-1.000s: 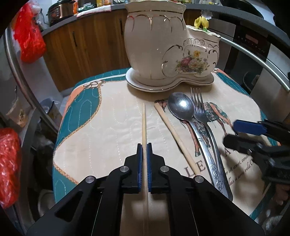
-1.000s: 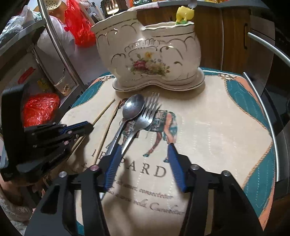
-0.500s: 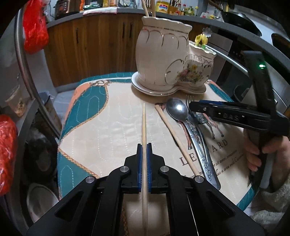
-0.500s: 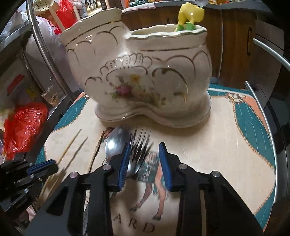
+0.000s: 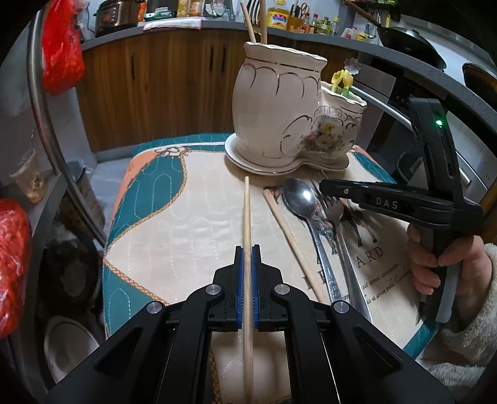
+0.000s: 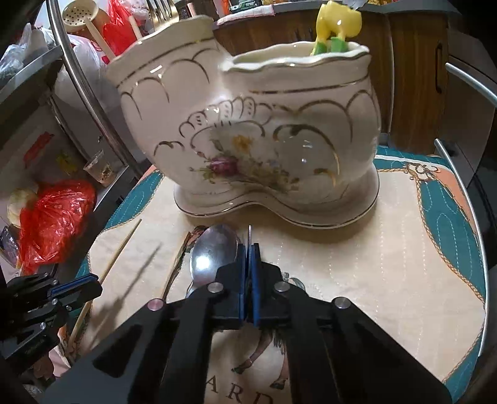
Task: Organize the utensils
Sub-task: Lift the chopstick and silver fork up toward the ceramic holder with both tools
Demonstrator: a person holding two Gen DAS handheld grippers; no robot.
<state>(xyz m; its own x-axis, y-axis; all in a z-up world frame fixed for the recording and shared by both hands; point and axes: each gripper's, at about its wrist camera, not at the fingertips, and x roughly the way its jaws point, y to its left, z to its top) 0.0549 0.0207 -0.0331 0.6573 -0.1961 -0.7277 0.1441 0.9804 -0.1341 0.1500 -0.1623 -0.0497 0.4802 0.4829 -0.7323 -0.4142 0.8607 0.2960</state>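
Note:
My left gripper is shut on a wooden chopstick and holds it above the mat, pointing at the holder. A second chopstick, a spoon and a fork lie on the mat. My right gripper is shut on the fork, whose tines stick out edge-on past the pads, beside the spoon. From the left wrist view the right gripper sits over the fork head. The cream ceramic two-pot holder stands at the back, also close ahead in the right wrist view.
The quilted mat covers a small table with a metal rail along its right side. Chopsticks stand in the tall pot, a yellow-green item in the low one. Red bags sit off the left edge.
My right gripper has closed from open onto the fork and sits nearer the holder. My left gripper has lifted the chopstick higher above the mat.

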